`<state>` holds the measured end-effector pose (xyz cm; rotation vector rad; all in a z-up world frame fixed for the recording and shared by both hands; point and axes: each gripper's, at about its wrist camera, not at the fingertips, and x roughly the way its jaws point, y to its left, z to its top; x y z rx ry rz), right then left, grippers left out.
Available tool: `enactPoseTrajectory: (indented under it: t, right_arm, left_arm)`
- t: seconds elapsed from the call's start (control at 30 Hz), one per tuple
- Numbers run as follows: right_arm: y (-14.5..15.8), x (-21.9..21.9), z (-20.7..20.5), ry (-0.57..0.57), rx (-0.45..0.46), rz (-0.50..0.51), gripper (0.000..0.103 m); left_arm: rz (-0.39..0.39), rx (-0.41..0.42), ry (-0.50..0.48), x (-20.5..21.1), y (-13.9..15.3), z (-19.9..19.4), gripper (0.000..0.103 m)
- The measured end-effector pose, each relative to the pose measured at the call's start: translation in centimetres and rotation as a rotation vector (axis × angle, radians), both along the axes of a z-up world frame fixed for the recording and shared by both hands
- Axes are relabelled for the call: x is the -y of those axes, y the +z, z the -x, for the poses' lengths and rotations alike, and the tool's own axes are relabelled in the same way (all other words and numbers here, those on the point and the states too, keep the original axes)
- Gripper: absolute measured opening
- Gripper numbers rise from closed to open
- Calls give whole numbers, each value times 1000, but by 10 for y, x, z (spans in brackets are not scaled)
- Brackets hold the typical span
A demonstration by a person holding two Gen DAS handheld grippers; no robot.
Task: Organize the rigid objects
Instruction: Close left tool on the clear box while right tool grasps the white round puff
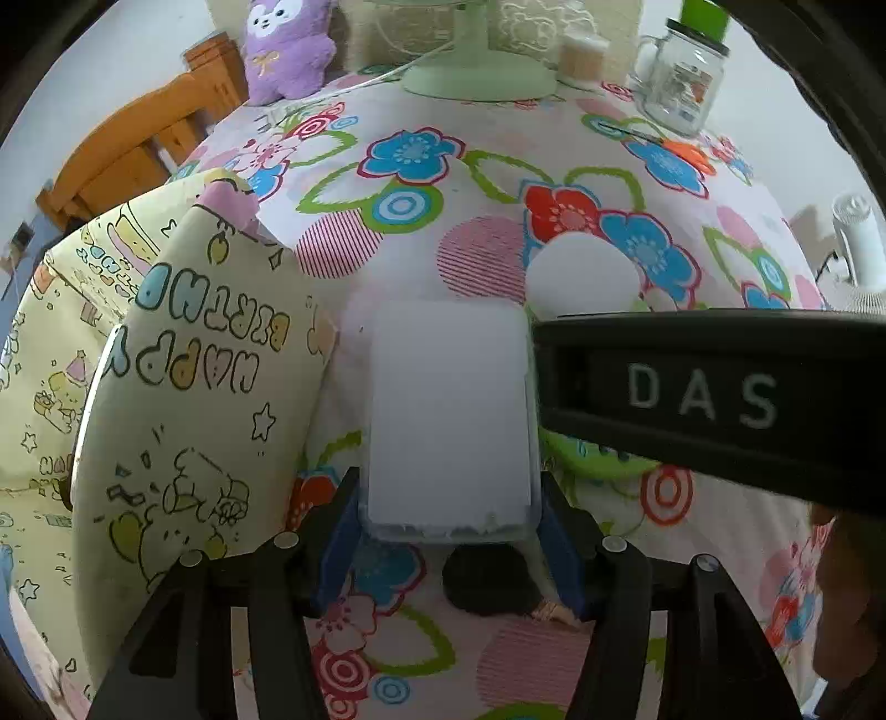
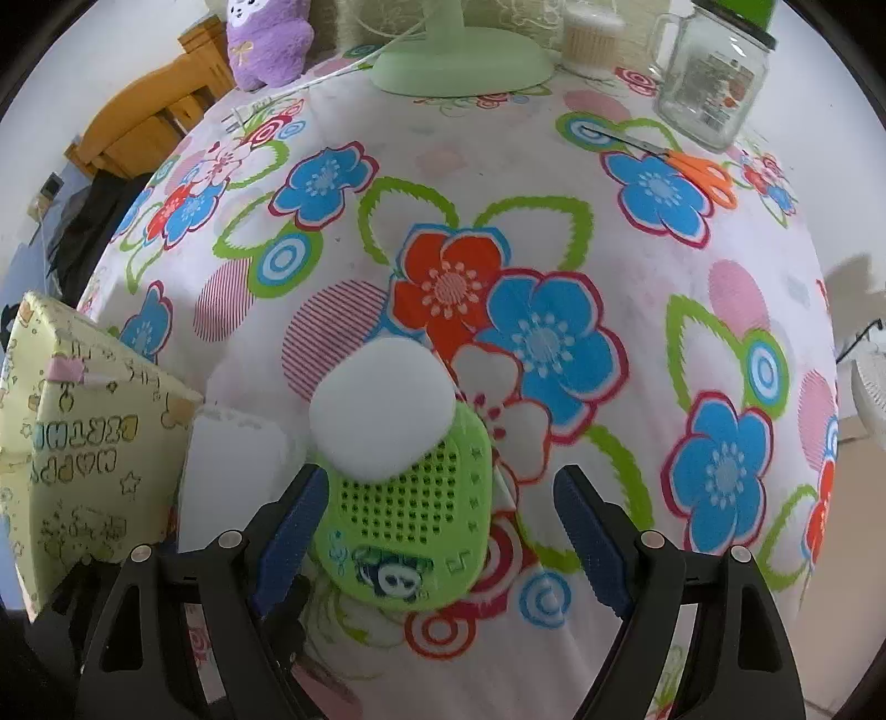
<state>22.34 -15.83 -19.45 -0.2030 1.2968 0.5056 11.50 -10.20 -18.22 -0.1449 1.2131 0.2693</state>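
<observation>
Light: bright, even | white items overexposed | edges: strong fisheye bend, dark corners

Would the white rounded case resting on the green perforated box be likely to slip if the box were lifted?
Probably. The white rounded case looks smooth and overhangs the green perforated box's far edge, so tilting could slide it off. It seems rigid.

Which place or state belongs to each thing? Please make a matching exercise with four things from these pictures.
Things:
1. white box
2. green perforated case
3. orange scissors
4. purple plush toy

Places or states:
A. lying flat near the glass jar
B. under a white rounded object, in front of the right hand-held gripper
C. between the blue pads of the left hand-held gripper
D. at the far left edge of the table

Pairs: 1-C, 2-B, 3-A, 4-D
</observation>
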Motion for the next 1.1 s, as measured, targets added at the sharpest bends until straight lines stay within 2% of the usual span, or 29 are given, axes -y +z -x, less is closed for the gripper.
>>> enactPoseTrajectory:
  t: [0.13,0.3,0.43,0.53,0.77,1.0,1.03,1.1]
  right_arm:
    - [-1,-2,-6,14,1,-11,84]
    - [-6,-10,-6,48,8,-10,74]
    - [-3,-11,-6,65,54,-28,56]
    - [0,-4,-5,50,92,-21,55]
    - [0,34,4,-47,67,-39,55]
    - [-2,65,16,-129,55,-27,55]
    - [-2,68,16,-139,51,-27,55]
    - [-3,76,17,-167,37,-38,55]
  left_arm:
    - [29,-7,15,-4,-1,-7,62]
    - [57,-20,25,-8,-4,-14,62]
    - [58,-16,17,-9,-4,-15,63]
    - [36,-30,-12,-5,-5,-17,64]
    - [-12,-24,-67,1,-4,-23,66]
    - [-32,-5,-79,1,-4,-33,66]
    - [-31,-2,-85,1,-4,-35,62]
    - [-34,-3,-102,2,-4,-38,61]
